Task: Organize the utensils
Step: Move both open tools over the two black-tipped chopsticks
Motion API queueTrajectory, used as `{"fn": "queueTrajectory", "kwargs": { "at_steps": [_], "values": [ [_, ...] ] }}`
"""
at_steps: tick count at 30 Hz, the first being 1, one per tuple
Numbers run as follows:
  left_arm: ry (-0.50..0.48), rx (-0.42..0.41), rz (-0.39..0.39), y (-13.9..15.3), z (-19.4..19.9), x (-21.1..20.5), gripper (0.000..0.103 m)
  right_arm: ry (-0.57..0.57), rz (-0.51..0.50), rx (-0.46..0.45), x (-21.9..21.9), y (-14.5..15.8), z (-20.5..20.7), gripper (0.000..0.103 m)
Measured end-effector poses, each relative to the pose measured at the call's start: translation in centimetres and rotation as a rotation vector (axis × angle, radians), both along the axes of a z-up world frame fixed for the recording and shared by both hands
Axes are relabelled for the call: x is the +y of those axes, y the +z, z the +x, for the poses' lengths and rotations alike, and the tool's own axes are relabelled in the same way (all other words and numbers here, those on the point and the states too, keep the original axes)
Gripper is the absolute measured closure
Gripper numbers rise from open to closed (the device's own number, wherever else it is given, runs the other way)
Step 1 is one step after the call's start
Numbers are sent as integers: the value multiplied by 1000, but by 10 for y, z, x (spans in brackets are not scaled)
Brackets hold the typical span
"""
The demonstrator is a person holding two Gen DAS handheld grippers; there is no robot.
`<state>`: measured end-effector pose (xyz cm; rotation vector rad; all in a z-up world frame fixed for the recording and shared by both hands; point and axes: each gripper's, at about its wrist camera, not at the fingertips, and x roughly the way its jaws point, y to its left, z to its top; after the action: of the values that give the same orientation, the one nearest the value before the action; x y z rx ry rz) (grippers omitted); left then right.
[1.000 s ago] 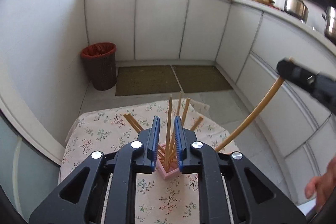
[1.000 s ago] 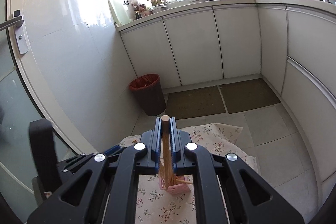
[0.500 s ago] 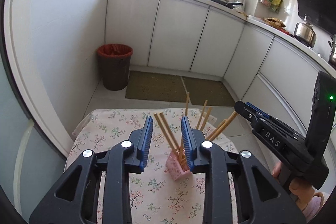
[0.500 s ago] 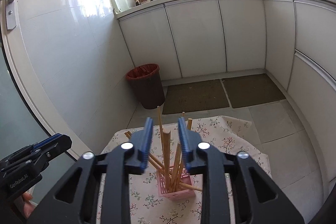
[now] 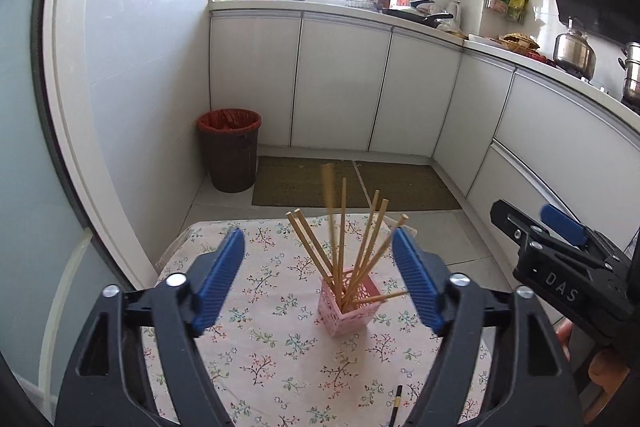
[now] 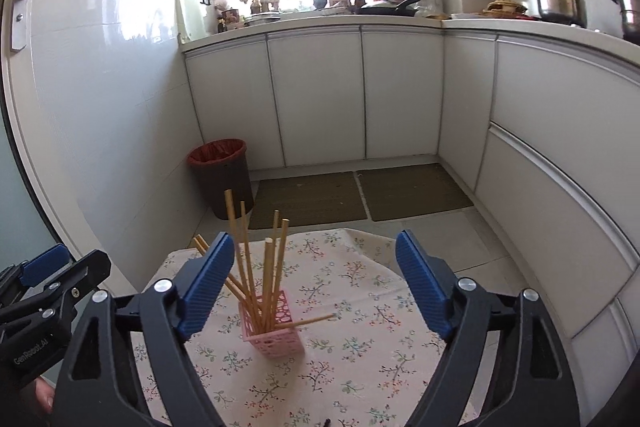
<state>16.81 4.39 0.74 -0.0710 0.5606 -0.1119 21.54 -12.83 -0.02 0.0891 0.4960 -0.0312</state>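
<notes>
Both grippers have backed off the chopsticks (image 5: 352, 251), jaws just opening; left gripper (image 5: 318, 277) and right gripper (image 6: 314, 281) are released, chopsticks standing in the holder (image 6: 276, 341).

One pink holder (image 5: 349, 301), about seven wooden chopsticks (image 5: 341, 227), two floor mats (image 5: 308, 181), one bin (image 5: 230, 149)

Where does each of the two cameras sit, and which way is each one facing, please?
Left wrist: on the left claw, looking down at the pink holder of chopsticks; own open blue pads frame it, right claw alongside.
Right wrist: on the right claw, same aim; left claw at its left edge.
Shared: holder, floral tablecloth, red-lined bin, cabinets.
</notes>
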Motion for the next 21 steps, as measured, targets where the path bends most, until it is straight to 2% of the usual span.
{"fn": "queueTrajectory", "kwargs": {
  "at_steps": [1,4,5,11,15,17,21],
  "values": [
    [2,-2,7,1,-3,-3,26,-16,-9,-4,-3,1,-8,13],
    [-8,-6,21,2,-20,-13,18,-45,-28,-12,-9,3,-28,7],
    [-8,-9,23,1,-24,-15,14,-47,-30,-11,-10,3,-33,7],
    [-31,-18,54,-1,-47,-33,9,-67,-9,2,-28,1,-65,7],
    [-42,16,81,-12,-53,-42,7,-102,42,28,-52,-15,-88,7],
    [-66,101,95,-30,-46,-49,7,-128,67,68,-69,-35,-99,7],
    [-146,392,112,-96,-19,-66,7,-183,106,197,-101,-90,-116,7]
  ]
}}
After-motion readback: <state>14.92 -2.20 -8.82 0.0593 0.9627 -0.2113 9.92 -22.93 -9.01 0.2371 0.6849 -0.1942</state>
